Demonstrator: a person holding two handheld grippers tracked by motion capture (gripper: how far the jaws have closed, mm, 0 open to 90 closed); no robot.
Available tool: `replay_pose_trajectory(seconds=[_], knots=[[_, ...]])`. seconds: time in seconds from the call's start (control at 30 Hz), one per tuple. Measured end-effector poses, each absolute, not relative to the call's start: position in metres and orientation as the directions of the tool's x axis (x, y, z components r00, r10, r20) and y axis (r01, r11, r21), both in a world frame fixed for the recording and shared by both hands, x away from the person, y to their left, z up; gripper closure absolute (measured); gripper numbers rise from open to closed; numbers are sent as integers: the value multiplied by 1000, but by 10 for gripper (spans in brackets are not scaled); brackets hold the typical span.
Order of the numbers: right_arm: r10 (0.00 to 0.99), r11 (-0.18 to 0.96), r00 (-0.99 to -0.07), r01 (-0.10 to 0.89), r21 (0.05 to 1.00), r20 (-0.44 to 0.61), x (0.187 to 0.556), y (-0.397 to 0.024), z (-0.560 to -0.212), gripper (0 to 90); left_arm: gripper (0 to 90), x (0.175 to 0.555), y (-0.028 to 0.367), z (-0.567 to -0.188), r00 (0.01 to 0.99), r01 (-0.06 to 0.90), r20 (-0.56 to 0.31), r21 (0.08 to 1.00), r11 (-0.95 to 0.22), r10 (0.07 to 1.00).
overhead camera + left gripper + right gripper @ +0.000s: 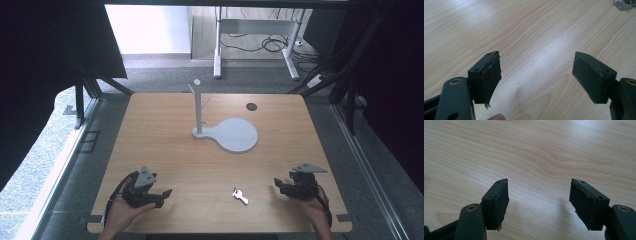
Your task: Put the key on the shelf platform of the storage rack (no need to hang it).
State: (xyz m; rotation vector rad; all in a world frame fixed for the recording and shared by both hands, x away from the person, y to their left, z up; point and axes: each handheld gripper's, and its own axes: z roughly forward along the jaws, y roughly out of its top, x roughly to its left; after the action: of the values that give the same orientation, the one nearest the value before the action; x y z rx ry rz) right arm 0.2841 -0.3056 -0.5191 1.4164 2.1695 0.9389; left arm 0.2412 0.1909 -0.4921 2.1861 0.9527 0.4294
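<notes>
Pale wooden tabletop (165, 145) carries a grey pegged stand on its round base (239, 135) and a small silver key (240, 195) between the left gripper (161, 195) and right gripper (280, 185), both spread, empty; nothing started, likely key pickup next.

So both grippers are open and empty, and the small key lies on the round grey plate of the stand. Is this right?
Not quite. The key lies on the bare wooden table, near the front edge between the left gripper and right gripper, not on the plate of the stand. The high view shows it. Both grippers are indeed open and empty.
</notes>
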Motion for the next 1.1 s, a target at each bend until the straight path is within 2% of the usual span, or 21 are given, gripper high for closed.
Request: replay_pose_trajectory(seconds=[0.27, 1.1], knots=[[883, 333, -469, 645, 688, 12, 280, -298, -505, 345, 231, 241, 188, -494, 681, 505, 17, 713, -486, 732], [817, 436, -577, 644, 628, 25, 287, -268, -467, 429, 231, 242, 188, -495, 681, 509, 16, 708, -490, 732]])
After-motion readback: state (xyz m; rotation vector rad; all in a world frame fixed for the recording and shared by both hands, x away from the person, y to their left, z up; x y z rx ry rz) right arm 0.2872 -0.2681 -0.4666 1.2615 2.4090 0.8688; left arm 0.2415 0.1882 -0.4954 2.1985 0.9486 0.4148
